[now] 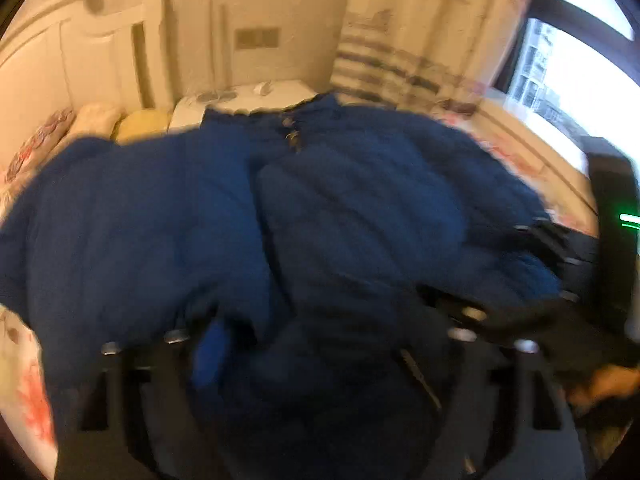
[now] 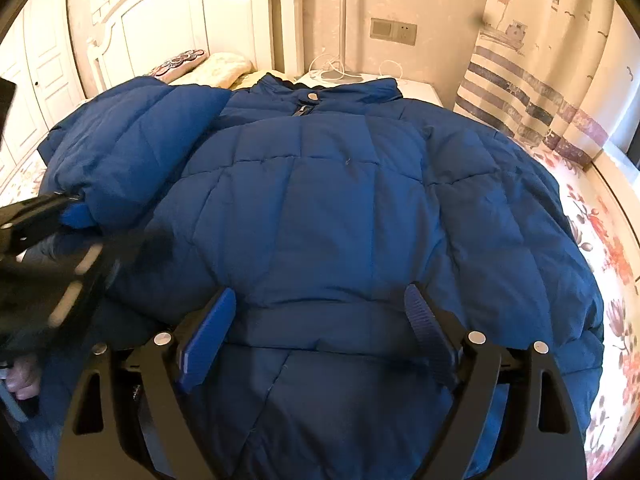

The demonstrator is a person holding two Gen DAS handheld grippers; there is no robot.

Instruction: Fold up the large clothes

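Now my right gripper [image 2: 316,336] hovers jaws apart over the jacket [image 2: 320,208] hem, steadying, while my left gripper [image 2: 70,216], also apart, leaves the folded-in sleeve [image 2: 132,136].

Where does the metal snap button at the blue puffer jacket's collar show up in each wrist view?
Left wrist view: the snap button sits upper centre, blurred, just above the zipper pull.
Right wrist view: it sits upper centre at the collar, sharp, in front of the nightstand.
Shared landmark: the grey wall switch plate above the nightstand.
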